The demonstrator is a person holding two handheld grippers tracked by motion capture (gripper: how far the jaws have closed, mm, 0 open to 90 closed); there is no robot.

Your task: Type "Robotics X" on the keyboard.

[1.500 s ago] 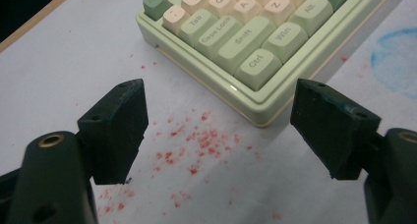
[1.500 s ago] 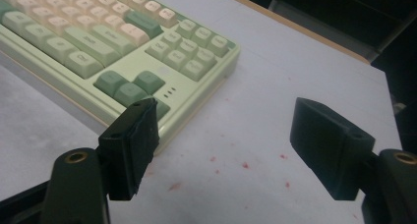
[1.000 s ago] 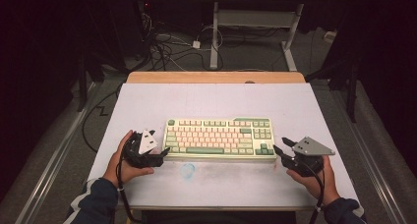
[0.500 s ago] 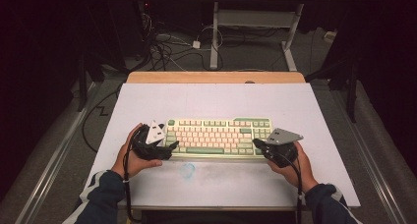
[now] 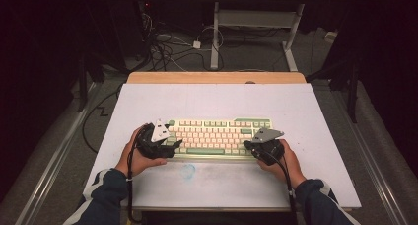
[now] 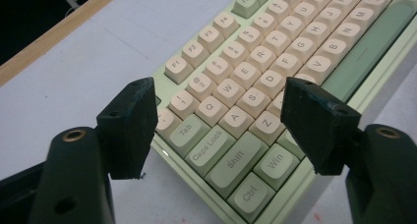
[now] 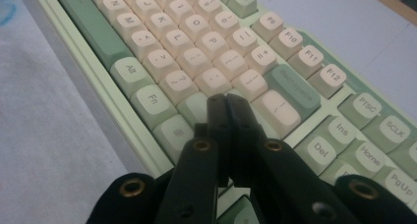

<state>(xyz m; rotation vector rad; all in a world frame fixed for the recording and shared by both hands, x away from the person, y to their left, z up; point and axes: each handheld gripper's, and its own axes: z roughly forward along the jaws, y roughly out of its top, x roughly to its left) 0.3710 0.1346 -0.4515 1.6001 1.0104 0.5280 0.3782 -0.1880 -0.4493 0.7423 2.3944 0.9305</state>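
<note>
Hand-held gripper [image 6: 219,130] jaws straddle keyboard's [image 6: 275,76] left end.

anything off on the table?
Only a faint blue smudge on the table, in front of the keyboard. The keyboard lies flat and square, no keys visibly missing.

A dim lab or workshop: a white-topped counter [image 5: 217,104] with a wooden far edge stands on grey flooring, tangled cables [image 5: 165,50] and a power block [image 5: 196,44] lie behind it, and a second bench's metal legs [image 5: 215,37] rise beyond.
</note>
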